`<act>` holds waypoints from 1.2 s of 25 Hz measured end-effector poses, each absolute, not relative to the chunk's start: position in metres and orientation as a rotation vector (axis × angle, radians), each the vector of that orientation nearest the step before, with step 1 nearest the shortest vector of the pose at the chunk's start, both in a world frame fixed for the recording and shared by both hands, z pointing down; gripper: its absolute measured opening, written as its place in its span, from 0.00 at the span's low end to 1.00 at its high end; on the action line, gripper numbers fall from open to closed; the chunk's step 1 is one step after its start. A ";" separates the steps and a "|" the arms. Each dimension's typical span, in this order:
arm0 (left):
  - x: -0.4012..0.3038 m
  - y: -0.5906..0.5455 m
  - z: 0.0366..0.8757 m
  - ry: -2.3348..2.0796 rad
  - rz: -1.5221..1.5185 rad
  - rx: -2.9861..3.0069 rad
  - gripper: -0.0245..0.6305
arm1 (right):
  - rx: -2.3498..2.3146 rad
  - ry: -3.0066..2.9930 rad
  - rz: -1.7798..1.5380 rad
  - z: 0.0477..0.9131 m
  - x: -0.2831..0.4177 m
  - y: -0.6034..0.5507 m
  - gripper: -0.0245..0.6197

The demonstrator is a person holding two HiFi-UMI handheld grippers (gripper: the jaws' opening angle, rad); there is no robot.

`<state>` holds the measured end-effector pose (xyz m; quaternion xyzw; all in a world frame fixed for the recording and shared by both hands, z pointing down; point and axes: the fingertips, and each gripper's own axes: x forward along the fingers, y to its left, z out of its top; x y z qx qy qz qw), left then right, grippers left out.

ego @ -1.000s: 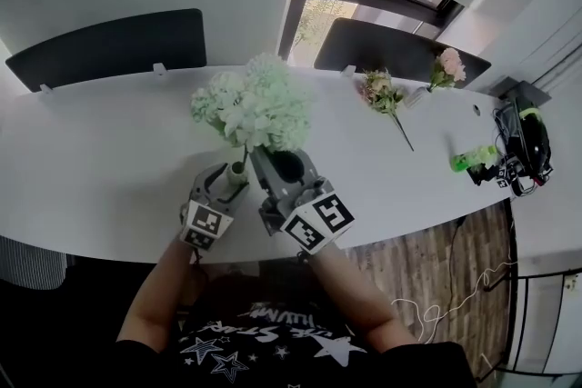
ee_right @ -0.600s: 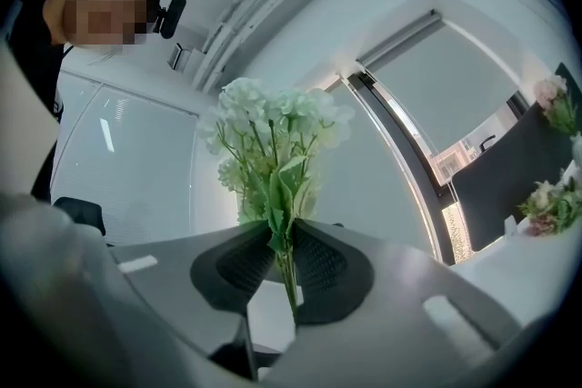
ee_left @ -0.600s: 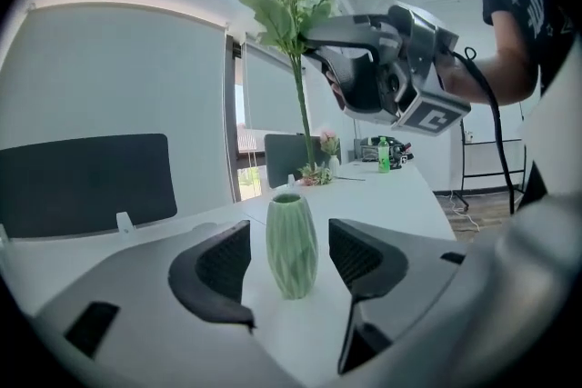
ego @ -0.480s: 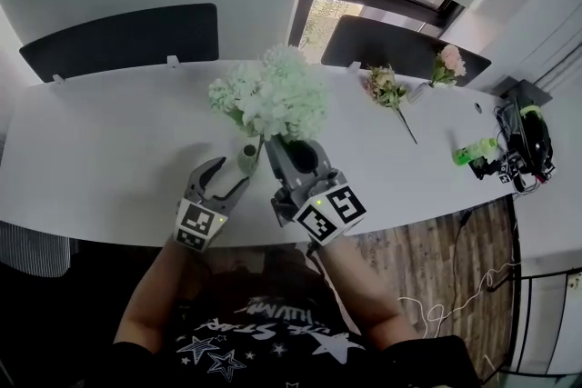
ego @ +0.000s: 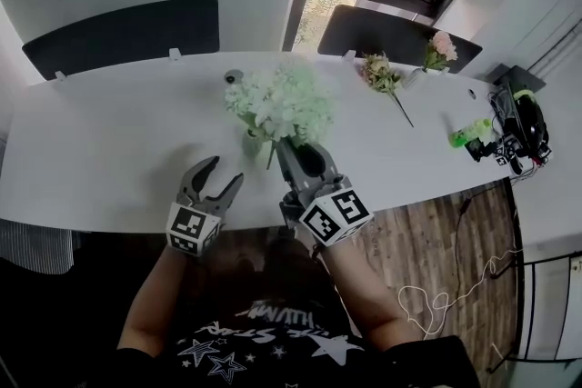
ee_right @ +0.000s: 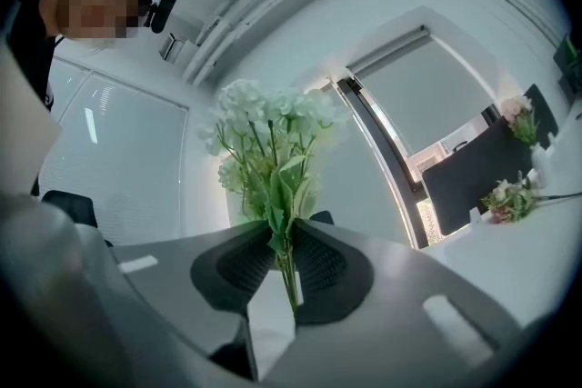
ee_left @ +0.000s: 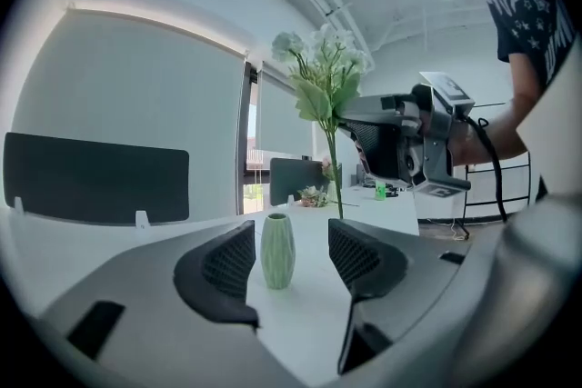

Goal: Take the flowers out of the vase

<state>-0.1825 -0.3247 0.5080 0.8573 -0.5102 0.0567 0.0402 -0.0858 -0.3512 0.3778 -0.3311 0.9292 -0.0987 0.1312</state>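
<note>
right gripper is clenched on the stems of the flowers, held clear of the vase; left gripper is spread open, empty.

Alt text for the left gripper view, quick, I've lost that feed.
The left gripper, fingers apart, frames a small green vase standing empty on the white table. Behind it the right gripper holds a white-and-green bouquet by its stem, clear of the vase.

Left tongs agape, right tongs clamped
</note>
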 end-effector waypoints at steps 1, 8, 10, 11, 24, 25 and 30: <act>-0.181 -0.325 0.506 -1.557 0.168 2.632 0.43 | -0.971 2.695 -0.295 0.380 -0.084 -0.352 0.13; -0.165 -0.307 0.488 -1.611 0.125 2.635 0.38 | -0.967 2.706 -0.302 0.387 -0.060 -0.337 0.13; -0.164 -0.305 0.481 -1.648 0.118 2.625 0.35 | -0.953 2.707 -0.310 0.387 -0.054 -0.337 0.13; -0.162 -0.304 0.476 -1.667 0.110 2.620 0.32 | -0.949 2.707 -0.320 0.388 -0.050 -0.336 0.12; -0.096 -0.257 0.465 -1.808 0.169 2.501 0.09 | -0.867 2.729 -0.402 0.400 0.026 -0.291 0.12; -0.090 -0.251 0.464 -1.810 0.169 2.500 0.09 | -0.861 2.727 -0.405 0.400 0.032 -0.287 0.12; -0.065 -0.225 0.458 -1.827 0.163 2.501 0.09 | -0.837 2.726 -0.419 0.400 0.057 -0.263 0.12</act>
